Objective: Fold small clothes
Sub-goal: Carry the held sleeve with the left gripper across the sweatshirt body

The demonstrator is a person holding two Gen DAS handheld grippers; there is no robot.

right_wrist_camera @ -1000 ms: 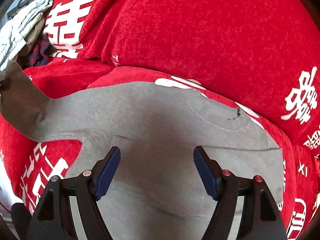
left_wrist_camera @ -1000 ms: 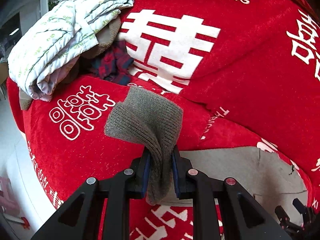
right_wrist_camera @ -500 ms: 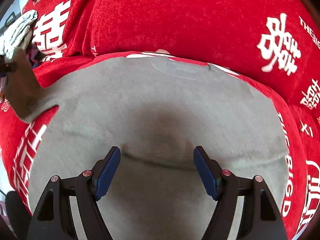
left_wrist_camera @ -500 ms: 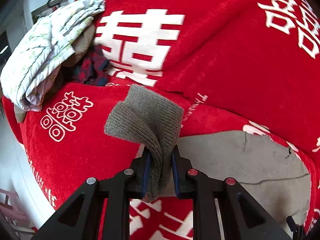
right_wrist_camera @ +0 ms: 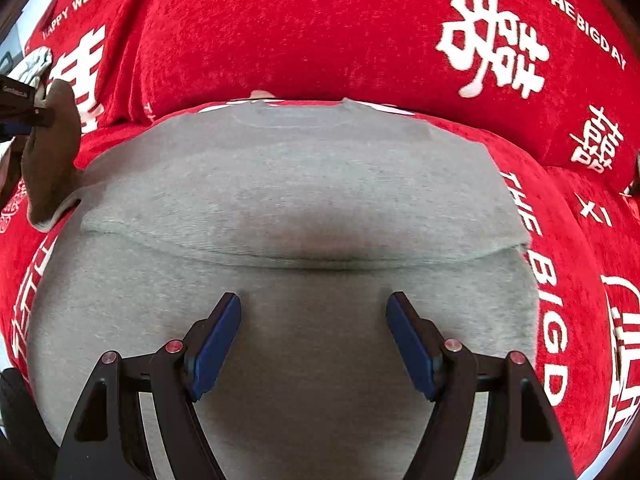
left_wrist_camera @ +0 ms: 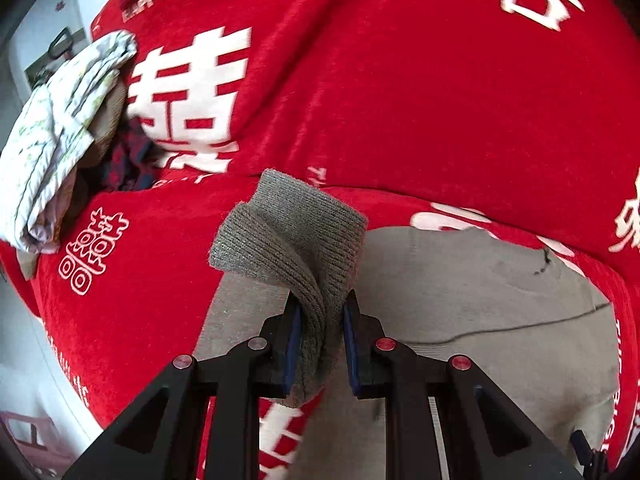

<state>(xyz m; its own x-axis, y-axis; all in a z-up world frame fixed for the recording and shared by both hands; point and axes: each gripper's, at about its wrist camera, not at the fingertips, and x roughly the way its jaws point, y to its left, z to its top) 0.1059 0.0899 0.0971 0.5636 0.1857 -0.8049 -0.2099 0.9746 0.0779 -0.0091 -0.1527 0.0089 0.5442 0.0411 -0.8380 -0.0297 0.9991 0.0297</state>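
Note:
A grey knit sweater [right_wrist_camera: 312,184] lies flat on a red sofa cover [right_wrist_camera: 320,32], collar toward the backrest, with a fold crease across its middle. My left gripper [left_wrist_camera: 318,320] is shut on the sweater's ribbed sleeve cuff [left_wrist_camera: 296,232] and holds it raised above the sweater's left side. In the right wrist view the raised sleeve [right_wrist_camera: 52,152] shows at the far left. My right gripper [right_wrist_camera: 314,332] is open and empty, low over the sweater's lower half [right_wrist_camera: 312,380].
A folded pale patterned quilt [left_wrist_camera: 60,128] and a dark plaid garment [left_wrist_camera: 128,160] lie piled at the sofa's left end. The backrest cushion [left_wrist_camera: 400,100] rises right behind the sweater. The sofa's front edge drops off to a light floor [left_wrist_camera: 24,360] at the left.
My left gripper has carried the cuff to the right, over the sweater's body. My right gripper has moved to the right and back, so more of the sweater shows.

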